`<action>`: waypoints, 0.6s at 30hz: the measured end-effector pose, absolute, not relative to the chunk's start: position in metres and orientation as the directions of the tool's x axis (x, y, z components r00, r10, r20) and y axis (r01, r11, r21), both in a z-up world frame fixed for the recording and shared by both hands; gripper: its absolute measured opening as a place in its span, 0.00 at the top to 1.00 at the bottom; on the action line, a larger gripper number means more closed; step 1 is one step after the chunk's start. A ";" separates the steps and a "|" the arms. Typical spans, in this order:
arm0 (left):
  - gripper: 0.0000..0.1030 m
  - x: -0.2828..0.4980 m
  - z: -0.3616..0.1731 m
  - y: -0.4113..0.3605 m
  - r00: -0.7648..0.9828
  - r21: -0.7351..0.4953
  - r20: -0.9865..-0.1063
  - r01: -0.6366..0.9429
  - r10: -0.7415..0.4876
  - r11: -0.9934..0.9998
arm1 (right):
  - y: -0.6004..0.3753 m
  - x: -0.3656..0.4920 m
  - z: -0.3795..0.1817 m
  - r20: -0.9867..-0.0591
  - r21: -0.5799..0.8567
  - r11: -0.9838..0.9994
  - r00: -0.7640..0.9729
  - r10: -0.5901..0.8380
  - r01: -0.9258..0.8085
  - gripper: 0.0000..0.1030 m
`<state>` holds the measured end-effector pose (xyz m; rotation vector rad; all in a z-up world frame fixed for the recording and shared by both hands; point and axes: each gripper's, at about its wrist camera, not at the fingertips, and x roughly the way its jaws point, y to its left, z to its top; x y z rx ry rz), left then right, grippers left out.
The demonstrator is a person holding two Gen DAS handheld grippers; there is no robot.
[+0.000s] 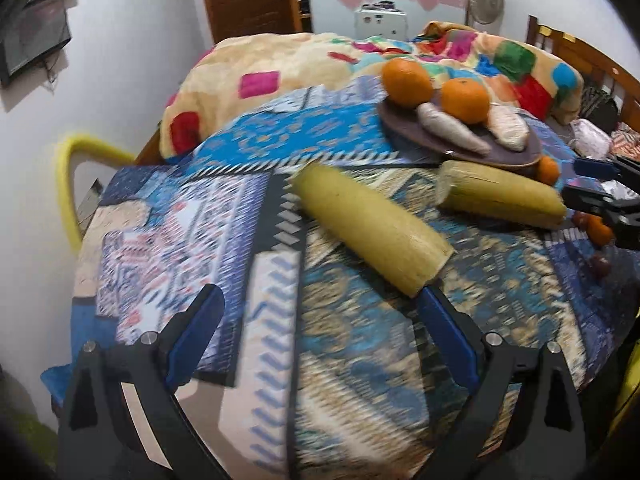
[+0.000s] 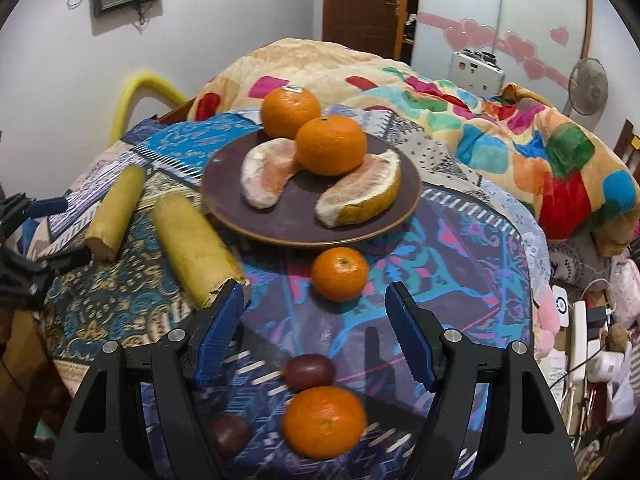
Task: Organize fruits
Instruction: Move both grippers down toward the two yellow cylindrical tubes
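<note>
Right tool (image 2: 316,312) agape near orange (image 2: 340,273)

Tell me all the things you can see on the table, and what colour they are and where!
Plate: one, brown, middle of the table.
Oranges on the plate: two, orange, at the back of the plate.
Peeled fruit wedges: two, pale pink and white, on the plate in front.
Oranges off the plate: two, orange, on the cloth in front of the plate.
Small round fruits: two, dark purple, near the closest orange.
Corn cobs: two, yellow-green, left of the plate.
Tablecloth: one, blue patterned.
Blanket: one, many colours, behind.
Left gripper: open, blue pads.
Right gripper: open, blue pads.
</note>
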<state>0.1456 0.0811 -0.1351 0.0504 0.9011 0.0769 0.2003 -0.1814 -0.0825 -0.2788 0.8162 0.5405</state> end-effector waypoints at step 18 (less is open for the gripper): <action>0.20 0.160 -0.123 0.056 0.666 -0.022 -0.746 0.014 -0.026 1.000 | -0.147 0.189 -0.076 -0.735 0.071 0.769 0.489 0.471 -0.635 0.34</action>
